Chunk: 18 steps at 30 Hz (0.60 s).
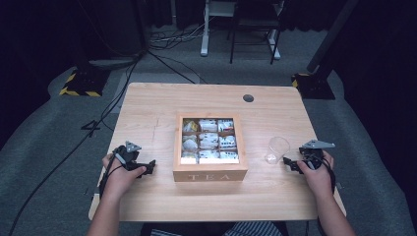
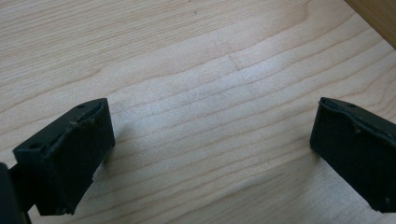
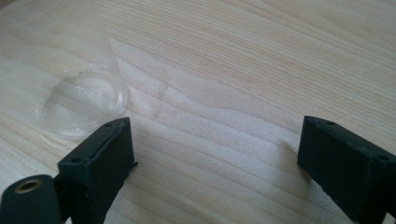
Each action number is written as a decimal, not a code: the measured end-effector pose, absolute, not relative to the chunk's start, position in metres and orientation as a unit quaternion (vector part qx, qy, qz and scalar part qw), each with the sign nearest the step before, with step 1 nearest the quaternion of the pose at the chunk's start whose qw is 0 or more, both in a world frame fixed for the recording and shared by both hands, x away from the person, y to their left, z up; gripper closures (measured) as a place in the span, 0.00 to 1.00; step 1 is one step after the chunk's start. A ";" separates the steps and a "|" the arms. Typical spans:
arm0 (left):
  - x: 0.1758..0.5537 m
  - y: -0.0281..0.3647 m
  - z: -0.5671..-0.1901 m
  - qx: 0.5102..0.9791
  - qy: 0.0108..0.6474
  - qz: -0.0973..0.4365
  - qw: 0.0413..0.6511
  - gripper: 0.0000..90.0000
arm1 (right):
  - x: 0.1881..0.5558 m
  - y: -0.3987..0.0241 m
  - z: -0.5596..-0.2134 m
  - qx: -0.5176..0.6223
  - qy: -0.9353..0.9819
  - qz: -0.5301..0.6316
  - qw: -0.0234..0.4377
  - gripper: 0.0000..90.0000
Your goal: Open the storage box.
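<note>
A wooden tea box [image 1: 210, 169] marked TEA stands in the middle of the table [image 1: 147, 108], its compartments holding several tea bags [image 1: 208, 140]. A clear plastic cup [image 1: 277, 150] stands upright to the right of the box; its base [image 3: 84, 100] appears just beyond my right gripper's left jaw. My left gripper [image 1: 150, 167] rests on the table left of the box, open, with bare wood between its jaws [image 2: 210, 154]. My right gripper [image 1: 290, 165] rests right of the cup, open and holding nothing [image 3: 215, 154].
A round cable hole [image 1: 248, 98] sits near the table's far edge. Beyond the table are stand bases with yellow-black tape [image 1: 81, 83], cables on grey carpet and a white desk frame [image 1: 206, 29]. A corner of the box [image 2: 378, 18] shows in the left gripper view.
</note>
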<state>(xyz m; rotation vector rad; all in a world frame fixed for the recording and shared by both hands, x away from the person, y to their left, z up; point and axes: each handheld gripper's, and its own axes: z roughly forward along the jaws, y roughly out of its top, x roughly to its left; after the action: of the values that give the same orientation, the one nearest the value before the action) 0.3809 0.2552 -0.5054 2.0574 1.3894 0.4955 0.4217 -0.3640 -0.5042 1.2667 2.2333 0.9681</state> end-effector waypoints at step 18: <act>0.379 0.258 -0.491 0.764 0.546 0.172 0.298 0.26 | 0.420 -0.364 -0.504 0.452 0.798 0.347 0.197 0.13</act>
<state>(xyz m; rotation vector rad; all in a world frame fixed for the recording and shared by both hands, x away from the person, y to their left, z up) 0.3786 0.2577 -0.4906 2.0300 1.4493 0.4567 0.4204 -0.3640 -0.5041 1.2649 2.2342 0.9710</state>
